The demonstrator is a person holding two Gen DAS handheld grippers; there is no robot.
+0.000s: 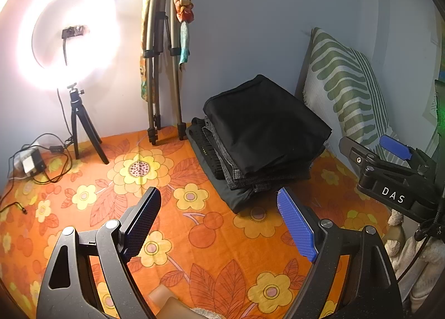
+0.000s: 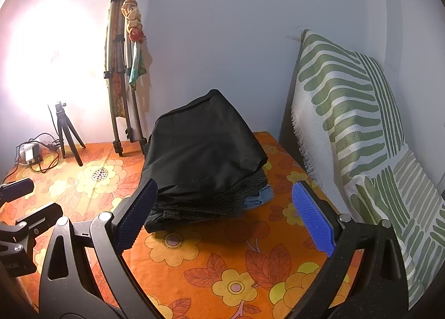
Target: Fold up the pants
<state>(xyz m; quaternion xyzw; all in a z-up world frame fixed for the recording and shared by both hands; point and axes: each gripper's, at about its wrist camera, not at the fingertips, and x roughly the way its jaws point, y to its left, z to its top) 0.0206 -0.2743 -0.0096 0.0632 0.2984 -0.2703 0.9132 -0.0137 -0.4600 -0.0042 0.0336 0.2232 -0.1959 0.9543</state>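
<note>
A stack of folded pants stands on the orange floral sheet (image 1: 194, 235) near the back wall. The top pair is black (image 1: 264, 127) and lies over a grey checked pair (image 1: 236, 171); the black pair (image 2: 203, 146) also shows in the right wrist view with a light blue pair (image 2: 258, 196) under the stack. My left gripper (image 1: 219, 224) is open and empty, in front of the stack and apart from it. My right gripper (image 2: 225, 213) is open and empty, close in front of the stack; it also shows in the left wrist view (image 1: 389, 163) at the right.
A lit ring light on a small tripod (image 1: 78, 124) stands back left with cables and an adapter (image 1: 30, 163). A folded tripod with a scarf (image 1: 161, 69) leans on the wall. A green striped pillow (image 2: 356, 130) stands at the right.
</note>
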